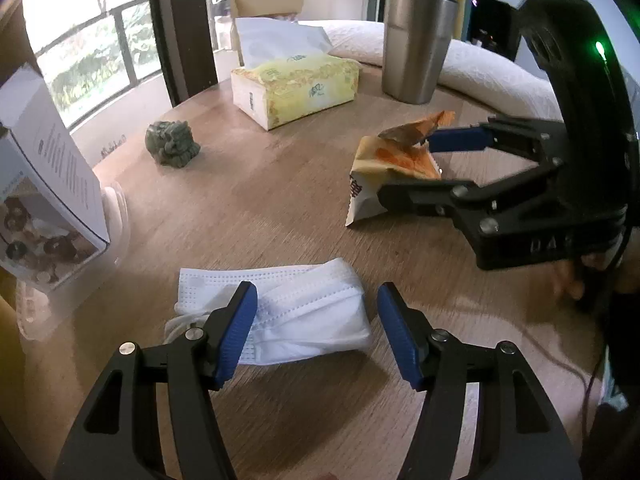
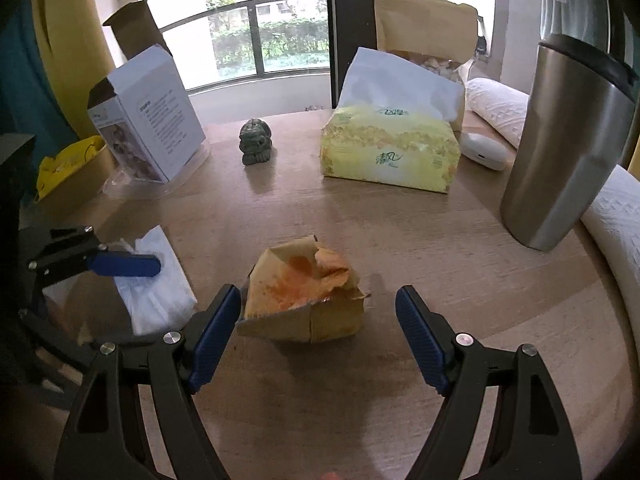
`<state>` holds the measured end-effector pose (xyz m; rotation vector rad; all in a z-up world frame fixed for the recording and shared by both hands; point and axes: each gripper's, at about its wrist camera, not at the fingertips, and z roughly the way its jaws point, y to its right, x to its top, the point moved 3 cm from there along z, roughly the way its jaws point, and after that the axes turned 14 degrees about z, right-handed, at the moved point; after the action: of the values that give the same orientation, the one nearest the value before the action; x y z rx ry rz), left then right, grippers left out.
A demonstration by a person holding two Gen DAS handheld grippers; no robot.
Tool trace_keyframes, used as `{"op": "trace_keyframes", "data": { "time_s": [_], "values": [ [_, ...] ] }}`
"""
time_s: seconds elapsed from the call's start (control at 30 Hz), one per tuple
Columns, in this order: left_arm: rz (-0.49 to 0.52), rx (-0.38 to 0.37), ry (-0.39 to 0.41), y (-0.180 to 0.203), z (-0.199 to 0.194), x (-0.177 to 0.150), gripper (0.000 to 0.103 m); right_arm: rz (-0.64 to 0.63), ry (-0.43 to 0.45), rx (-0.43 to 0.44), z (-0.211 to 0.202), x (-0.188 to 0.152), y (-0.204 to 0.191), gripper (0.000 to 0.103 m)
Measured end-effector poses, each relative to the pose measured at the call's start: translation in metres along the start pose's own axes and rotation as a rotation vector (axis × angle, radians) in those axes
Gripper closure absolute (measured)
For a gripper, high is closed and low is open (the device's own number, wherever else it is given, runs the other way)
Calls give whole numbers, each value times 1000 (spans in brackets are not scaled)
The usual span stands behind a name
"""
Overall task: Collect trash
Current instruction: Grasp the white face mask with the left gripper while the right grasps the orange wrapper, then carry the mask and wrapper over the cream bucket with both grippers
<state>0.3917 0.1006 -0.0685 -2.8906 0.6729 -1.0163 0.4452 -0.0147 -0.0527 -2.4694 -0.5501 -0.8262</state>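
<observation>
A crumpled white face mask (image 1: 308,312) lies on the round wooden table (image 1: 280,200). My left gripper (image 1: 316,296) hangs just over the mask, open, with the mask between and under its blue pads and neither pad pressing it. A torn, orange-stained paper food wrapper (image 2: 304,292) sits mid-table. My right gripper (image 2: 319,294) straddles the wrapper with jaws wide; its left pad is close to the wrapper's edge and its right pad is well clear. In the left wrist view the right gripper (image 1: 408,168) reaches in from the right around the wrapper (image 1: 384,164). One left finger (image 2: 128,266) shows over the mask (image 2: 160,300).
A yellow tissue pack (image 2: 388,152), a steel tumbler (image 2: 568,148), a green figurine (image 2: 256,140), an open white box (image 2: 148,116), a brown paper bag (image 2: 428,24), a white case (image 2: 484,150) and paper towel rolls (image 2: 616,208) ring the table. A cable (image 1: 552,356) trails at the right.
</observation>
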Motion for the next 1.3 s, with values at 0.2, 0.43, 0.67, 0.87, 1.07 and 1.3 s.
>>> {"op": "trace_keyframes", "data": {
  "time_s": [0.2,0.43,0.67,0.87,1.07,1.3],
  "values": [
    [15,36,16,2,1,-1,49,33,-6,57,-1,1,3,25],
    [41,13,35,12,-5,-3,71,52,-6,86,-8,-7,4,48],
    [4,-3,65,20,-23,-10,85,56,23,77,-29,-17,4,48],
    [5,-3,111,36,-47,-14,88,66,47,68,-52,-33,6,48],
    [17,8,157,58,-76,-20,88,66,68,61,-79,-53,5,48],
    [33,4,207,91,-105,-31,88,69,108,51,-115,-80,3,48]
  ]
}}
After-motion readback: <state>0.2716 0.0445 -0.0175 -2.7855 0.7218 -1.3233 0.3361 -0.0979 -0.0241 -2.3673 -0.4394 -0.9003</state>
